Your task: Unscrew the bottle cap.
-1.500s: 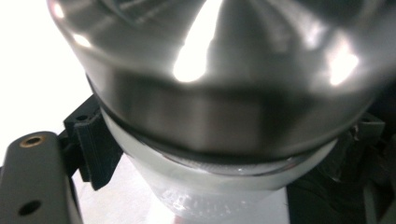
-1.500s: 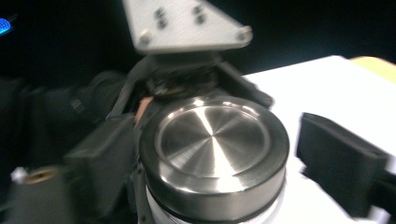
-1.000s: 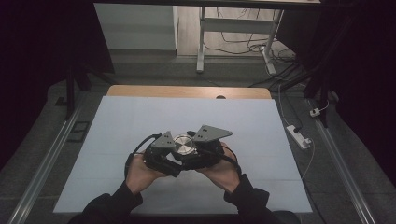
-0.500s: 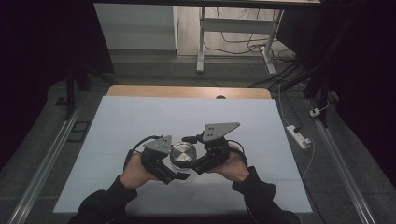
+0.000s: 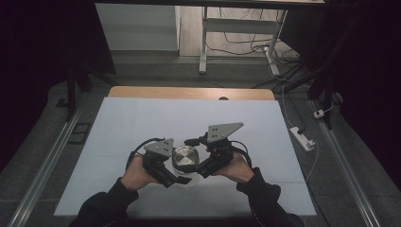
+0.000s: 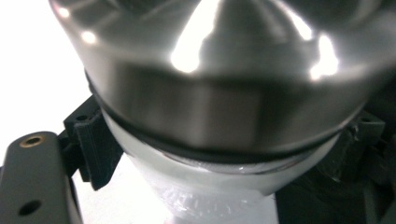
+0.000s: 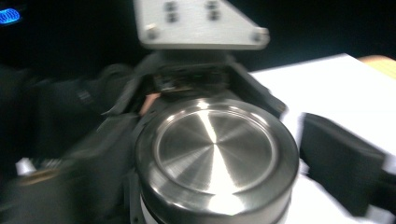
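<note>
We see one jar (image 5: 185, 158) on the white surface (image 5: 142, 118), near its front edge and between the two claws; it has a round steel lid (image 7: 215, 151) over a clear or whitish body (image 6: 210, 186), and we cannot tell what, if anything, is inside. From above we count two claws, two hands, one jar, and one grey three-cornered plate on each claw. The left claw (image 5: 182, 178) comes in from the jar's left, held in the left hand (image 5: 137, 174), and the right claw (image 5: 191, 151) comes in from its right, held in the right hand (image 5: 234, 168). The left gripper view brings the jar very close: the lid's brushed side, a dark ring under it, and the pale body below, with a black jaw on either side of that body, so we take the left claw to be pinching the jar just under the lid. The right gripper view gives the lid's flat top with its concentric sheen, which the left gripper view does not, and behind the jar the left claw's plate (image 7: 198, 23). There one black jaw stands clear to the right of the lid with white surface between, so the right claw is spread and not gripping. That view is blurred at the left.
</note>
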### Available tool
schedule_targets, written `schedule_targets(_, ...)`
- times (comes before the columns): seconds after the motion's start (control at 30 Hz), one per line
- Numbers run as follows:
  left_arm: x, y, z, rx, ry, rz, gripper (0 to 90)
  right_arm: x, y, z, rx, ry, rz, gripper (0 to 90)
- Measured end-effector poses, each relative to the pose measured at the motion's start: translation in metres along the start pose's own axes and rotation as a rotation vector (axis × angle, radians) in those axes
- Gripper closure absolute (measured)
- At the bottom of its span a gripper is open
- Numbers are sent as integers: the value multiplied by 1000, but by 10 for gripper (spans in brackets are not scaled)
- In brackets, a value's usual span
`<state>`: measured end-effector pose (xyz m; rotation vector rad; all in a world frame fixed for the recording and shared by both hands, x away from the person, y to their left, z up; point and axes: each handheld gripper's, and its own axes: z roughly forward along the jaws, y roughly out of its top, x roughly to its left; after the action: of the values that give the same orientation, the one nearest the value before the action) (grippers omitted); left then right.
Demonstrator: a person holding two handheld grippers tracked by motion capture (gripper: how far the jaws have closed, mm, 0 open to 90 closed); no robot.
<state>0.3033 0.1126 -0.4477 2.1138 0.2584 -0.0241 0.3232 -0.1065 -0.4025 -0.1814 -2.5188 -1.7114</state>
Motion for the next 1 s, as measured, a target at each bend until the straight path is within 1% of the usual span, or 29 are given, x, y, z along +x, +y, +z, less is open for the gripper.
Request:
schedule_targets(0.03,1,0,0,0,31,-21,156,-1,2,0,18,-36,20,46)
schedule_targets(0.07,2,-1,0,2,67,-40,155,-1,4,0,46,-96,33,42)
schedule_targets(0.1,3,-1,-1,4,99,-62,155,1,5,-1,64,-157,28,36)
schedule_targets(0.13,5,-1,-1,7,125,-81,155,2,6,-1,71,-191,13,28)
schedule_targets(0.17,5,0,-1,8,160,-100,155,4,7,-1,77,-221,17,18)
schedule_targets(0.2,5,0,-1,12,194,-127,155,5,8,0,73,-253,26,18)
schedule_targets(0.23,5,0,0,12,210,-137,155,8,9,2,58,-290,41,39)
schedule_targets(0.27,4,1,0,17,234,-145,155,9,9,4,58,-320,52,47)
schedule_targets(0.3,3,1,1,20,249,-154,155,11,10,7,57,-347,56,57)
schedule_targets(0.33,3,2,1,18,249,-164,155,14,9,10,50,-371,51,75)
schedule_targets(0.37,2,2,2,13,254,-170,155,15,8,12,54,-396,55,75)
schedule_targets(0.4,1,3,3,17,263,-168,155,15,7,15,50,-402,55,83)
schedule_targets(0.47,-1,5,5,28,282,-162,155,17,5,18,42,-440,64,127)
schedule_targets(0.53,-4,7,6,37,299,-160,155,17,4,20,25,-445,75,183)
schedule_targets(0.6,-5,8,7,38,304,-155,155,17,3,20,22,-445,77,187)
schedule_targets(0.67,-4,8,5,39,278,-145,155,18,3,19,23,-436,70,189)
schedule_targets(0.7,-4,7,4,40,260,-130,155,17,4,18,23,-421,68,189)
schedule_targets(0.73,-3,6,2,31,227,-124,155,16,4,17,25,-398,63,190)
schedule_targets(0.77,-2,6,1,28,206,-116,155,15,4,15,28,-362,50,190)
schedule_targets(0.8,-1,5,0,22,174,-104,155,14,4,13,26,-336,41,190)
schedule_targets(0.83,-1,5,-1,11,138,-91,155,13,5,12,26,-299,38,190)
schedule_targets(0.87,-1,4,-1,3,112,-80,155,10,4,9,19,-253,32,191)
schedule_targets(0.93,-1,4,-2,-7,65,-56,155,8,4,6,19,-188,14,191)
schedule_targets(0.97,-1,4,-2,-5,49,-45,155,7,4,4,13,-150,9,192)
schedule_targets(1.0,-1,4,-2,2,31,-34,155,6,4,2,4,-127,4,193)
